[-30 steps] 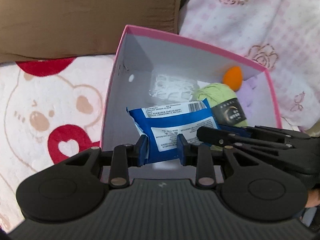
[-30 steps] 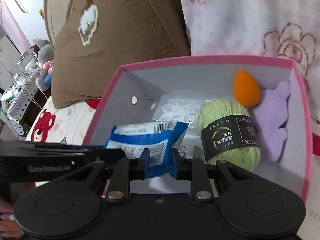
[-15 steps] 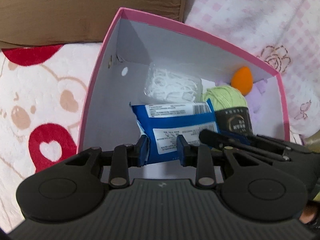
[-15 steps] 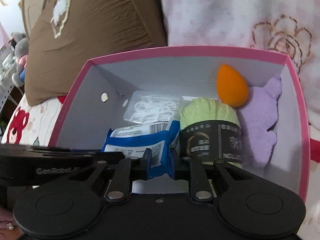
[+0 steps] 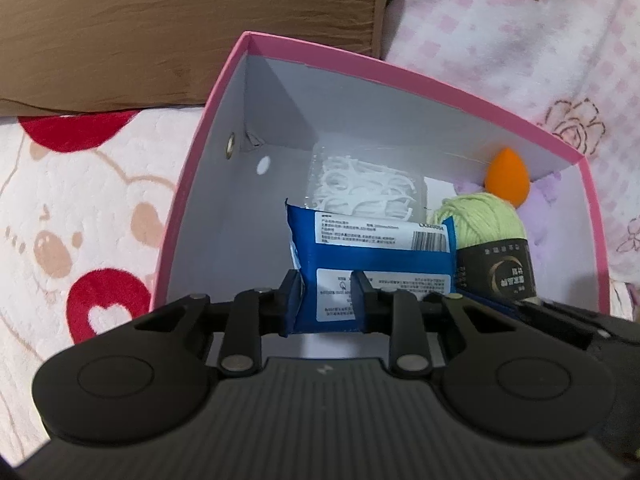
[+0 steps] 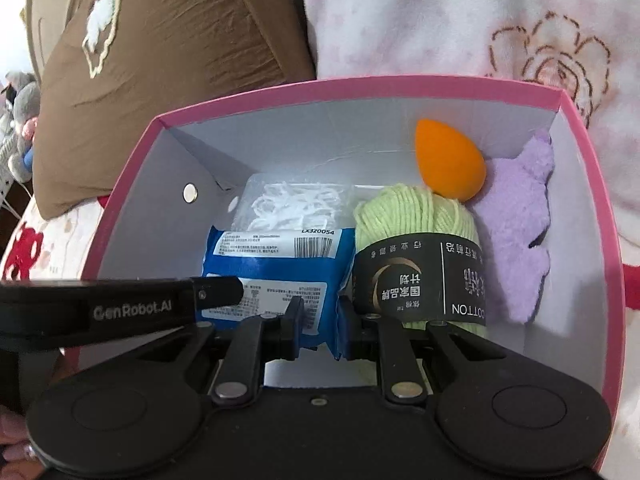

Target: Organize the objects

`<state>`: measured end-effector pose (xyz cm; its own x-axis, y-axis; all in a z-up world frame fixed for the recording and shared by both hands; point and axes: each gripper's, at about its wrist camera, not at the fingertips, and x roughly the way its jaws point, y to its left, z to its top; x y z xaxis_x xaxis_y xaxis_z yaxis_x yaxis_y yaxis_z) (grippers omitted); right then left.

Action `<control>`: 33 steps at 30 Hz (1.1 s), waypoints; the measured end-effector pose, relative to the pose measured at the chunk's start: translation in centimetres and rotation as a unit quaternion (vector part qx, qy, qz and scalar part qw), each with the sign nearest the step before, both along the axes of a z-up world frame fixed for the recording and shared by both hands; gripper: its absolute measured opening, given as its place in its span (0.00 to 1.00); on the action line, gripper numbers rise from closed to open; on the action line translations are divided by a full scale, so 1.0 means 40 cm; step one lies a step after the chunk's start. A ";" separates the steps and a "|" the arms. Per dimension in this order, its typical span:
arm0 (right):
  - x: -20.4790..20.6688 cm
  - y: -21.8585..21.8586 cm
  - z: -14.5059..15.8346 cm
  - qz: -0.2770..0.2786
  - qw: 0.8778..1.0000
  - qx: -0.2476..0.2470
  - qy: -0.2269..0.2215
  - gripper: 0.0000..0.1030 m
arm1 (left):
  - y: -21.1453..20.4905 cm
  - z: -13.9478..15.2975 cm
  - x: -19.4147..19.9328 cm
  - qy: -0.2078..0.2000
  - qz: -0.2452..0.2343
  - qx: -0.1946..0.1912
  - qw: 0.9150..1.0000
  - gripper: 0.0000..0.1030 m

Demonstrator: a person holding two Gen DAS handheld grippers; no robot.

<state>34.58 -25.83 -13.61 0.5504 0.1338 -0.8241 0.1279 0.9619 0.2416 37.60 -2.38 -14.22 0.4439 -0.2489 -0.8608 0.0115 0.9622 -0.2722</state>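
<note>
A blue packet (image 5: pixel 372 256) (image 6: pixel 280 276) with white labels is held low inside the pink box (image 5: pixel 216 108) (image 6: pixel 132 168). My left gripper (image 5: pixel 327 300) is shut on the packet's near left edge. My right gripper (image 6: pixel 318 330) is shut on its near right edge. Beside it lie a green yarn ball (image 5: pixel 488 224) (image 6: pixel 416 216) with a black band, an orange sponge (image 5: pixel 508 176) (image 6: pixel 448 160), a clear bag of white picks (image 5: pixel 360 188) (image 6: pixel 292 204) and a purple fluffy cloth (image 6: pixel 520 224).
The box rests on a white bear-print blanket (image 5: pixel 80 208). A brown pillow (image 5: pixel 180 28) (image 6: pixel 160 52) lies behind it, a pink rose-print quilt (image 5: pixel 540 40) (image 6: pixel 460 16) to the right. The left gripper's body (image 6: pixel 120 308) crosses the right wrist view.
Both grippers have carried the blue packet forward and down, deeper into the pink box, so it now sits beside the yarn ball.
</note>
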 end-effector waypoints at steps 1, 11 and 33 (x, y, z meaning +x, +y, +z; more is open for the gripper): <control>-0.008 0.003 0.007 0.001 1.000 -0.005 -0.004 0.22 | 0.000 0.006 -0.007 -0.004 0.005 0.002 1.000 0.26; -0.181 -0.009 0.135 0.007 0.996 -0.008 -0.090 0.31 | 0.042 0.131 -0.120 -0.034 -0.006 0.008 0.999 0.50; -0.453 0.062 0.311 0.011 0.992 -0.070 -0.105 0.47 | 0.073 0.346 -0.393 -0.083 -0.079 0.029 0.993 0.63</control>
